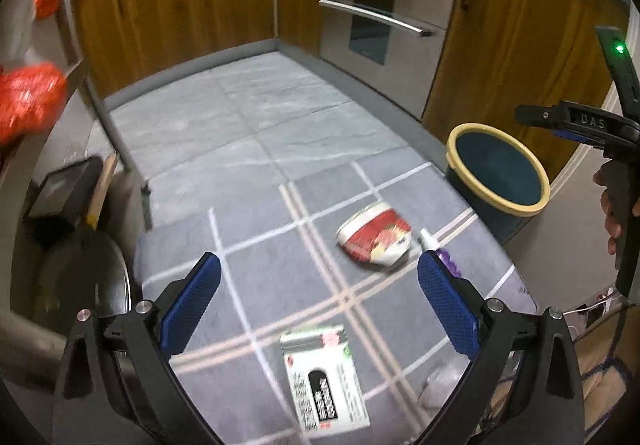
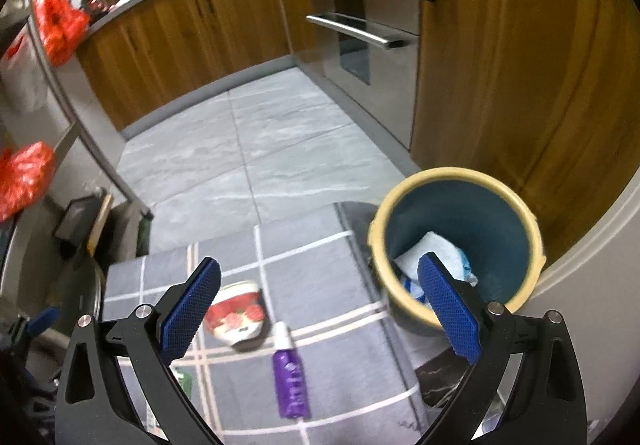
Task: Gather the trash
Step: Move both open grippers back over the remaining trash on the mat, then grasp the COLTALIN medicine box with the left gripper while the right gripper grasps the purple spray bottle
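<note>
On the checked mat [image 1: 248, 257], lying loose: crushed red-and-white cup [image 1: 374, 239], purple bottle [image 2: 290, 381] just beside, white card [image 1: 324, 377] nearer. Sitting off the mat's corner, bin [image 2: 516, 205] holding white wrapper [image 2: 436, 251]. Hovering spread wide, gripping nothing: left gripper [image 1: 320, 301], right gripper [image 2: 320, 301].

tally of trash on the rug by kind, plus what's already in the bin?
Crushed red-and-white cup: 1
Purple bottle: 1
White printed box: 1
Crumpled clear plastic: 1
On the rug: 4
In the bin: white and blue crumpled wrappers, count unclear
Total countable: 4
</note>
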